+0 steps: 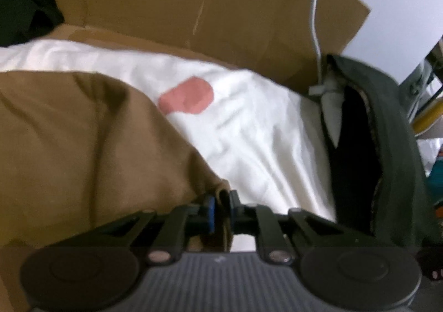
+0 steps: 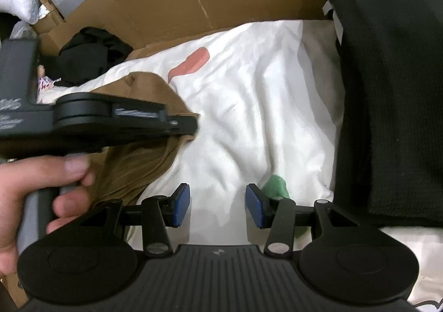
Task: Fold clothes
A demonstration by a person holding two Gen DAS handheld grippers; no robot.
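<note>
A brown garment (image 1: 69,140) lies on a white sheet (image 1: 263,132) with a pink patch (image 1: 188,98). My left gripper (image 1: 221,209) is shut on a bunched edge of the brown garment. In the right wrist view the brown garment (image 2: 138,151) lies at the left, with the left gripper (image 2: 193,123) and the hand holding it above it. My right gripper (image 2: 218,205) is open and empty over the white sheet (image 2: 263,107), to the right of the garment. A green patch (image 2: 275,186) shows by its right finger.
Cardboard walls (image 1: 180,2) stand behind the sheet. A dark green bag (image 1: 382,146) lies at the right in the left wrist view. A black knitted cloth (image 2: 393,90) covers the right side in the right wrist view. A black garment (image 2: 94,54) lies at the back left.
</note>
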